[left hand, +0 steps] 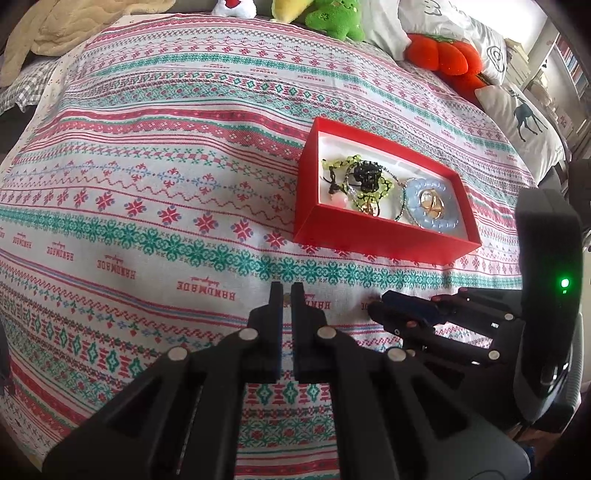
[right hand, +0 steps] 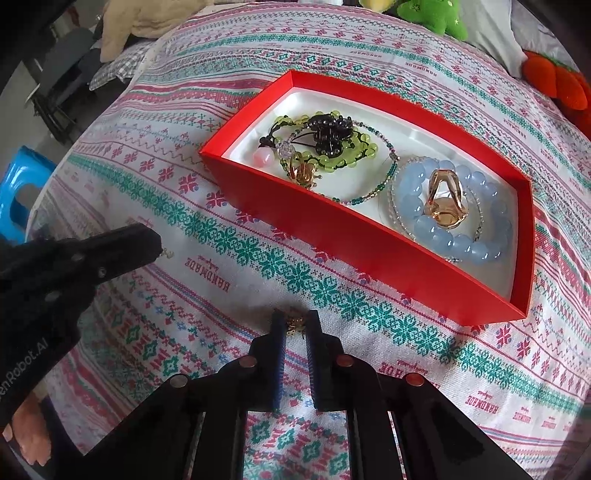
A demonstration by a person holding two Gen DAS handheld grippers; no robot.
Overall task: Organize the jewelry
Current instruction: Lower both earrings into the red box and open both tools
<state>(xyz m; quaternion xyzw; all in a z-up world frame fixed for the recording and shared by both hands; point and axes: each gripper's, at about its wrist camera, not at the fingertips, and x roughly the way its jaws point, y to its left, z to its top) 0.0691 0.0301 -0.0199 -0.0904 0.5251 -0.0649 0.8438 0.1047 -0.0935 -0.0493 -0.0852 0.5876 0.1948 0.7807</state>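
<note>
While the red box (right hand: 373, 236) sits open on the patterned bedspread (left hand: 147, 206), its white lining holds most of the jewelry: a light blue bead bracelet (right hand: 436, 236) lies at the box's right end, ringed around a glossy gold hair claw (right hand: 447, 203); toward the other end a green bead bracelet (right hand: 332, 155) is tangled with a black beaded ornament (right hand: 330, 131), a small gold clip (right hand: 301, 173) and a pink bead (right hand: 263, 158), with a thin strand of tiny teal and clear beads (right hand: 373, 188) looping between the two groups. The right gripper (right hand: 295, 325) is down at the cloth just in front of the box, its jaws drawn narrowly around a small gold piece (right hand: 294, 322) that glints between the fingertips; whether the piece is pinched or merely bracketed cannot be told. The left gripper (left hand: 287, 293) rests low on the bedspread to the left of the right one, its jaws nearly together with only a slim gap, and a tiny metallic speck (right hand: 168, 253) shows at its tip, too small to identify. A green plush toy (left hand: 334, 16) and an orange plush (left hand: 443, 55) lie at the far edge of the bed.
</note>
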